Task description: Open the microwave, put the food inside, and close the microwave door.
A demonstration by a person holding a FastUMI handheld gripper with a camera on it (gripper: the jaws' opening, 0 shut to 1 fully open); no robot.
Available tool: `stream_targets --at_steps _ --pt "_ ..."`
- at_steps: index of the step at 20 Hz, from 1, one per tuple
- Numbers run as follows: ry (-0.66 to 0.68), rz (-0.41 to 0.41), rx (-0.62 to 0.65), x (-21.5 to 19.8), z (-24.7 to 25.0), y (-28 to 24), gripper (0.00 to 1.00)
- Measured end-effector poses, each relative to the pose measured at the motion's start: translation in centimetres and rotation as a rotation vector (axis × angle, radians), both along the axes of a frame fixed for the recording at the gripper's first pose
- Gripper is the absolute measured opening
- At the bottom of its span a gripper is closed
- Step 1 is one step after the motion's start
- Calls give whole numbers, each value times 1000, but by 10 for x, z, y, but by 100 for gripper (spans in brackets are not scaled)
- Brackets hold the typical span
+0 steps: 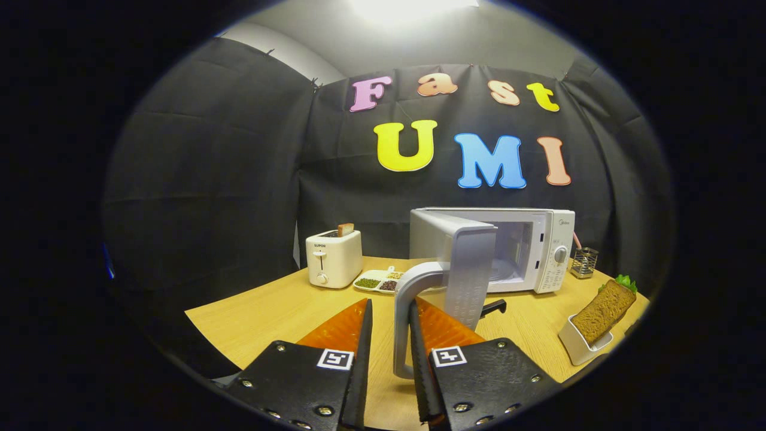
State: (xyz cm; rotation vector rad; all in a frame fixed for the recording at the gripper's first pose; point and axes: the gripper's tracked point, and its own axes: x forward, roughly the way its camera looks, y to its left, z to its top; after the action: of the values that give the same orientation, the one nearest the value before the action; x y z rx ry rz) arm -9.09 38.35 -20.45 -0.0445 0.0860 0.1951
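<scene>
One microwave (pixel 538 248) stands at the far side of the wooden table (pixel 269 311), its door (pixel 464 263) swung wide open toward the gripper (pixel 390 326), the white cavity showing behind it. The door's one curved grey handle (pixel 407 311) runs down between the two orange fingers (pixel 344 326); the right finger lies against it, the left stands a little off, so whether both press on it I cannot tell. The food, one sandwich (pixel 605 308) of brown bread with a green leaf at its top, leans in a white holder (pixel 577 347) at about three o'clock from the fingers, well apart from the microwave. At eleven o'clock sits one white toaster (pixel 333 258) with a single slice poking up, and just beside it one divided dish (pixel 378 281) of beans. One small wire basket (pixel 584 262) stands right of the microwave.
</scene>
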Motion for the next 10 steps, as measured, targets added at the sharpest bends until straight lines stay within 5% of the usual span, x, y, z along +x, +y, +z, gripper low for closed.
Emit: stream_targets --at_steps 10 --pt "23 299 57 -71 12 36 34"
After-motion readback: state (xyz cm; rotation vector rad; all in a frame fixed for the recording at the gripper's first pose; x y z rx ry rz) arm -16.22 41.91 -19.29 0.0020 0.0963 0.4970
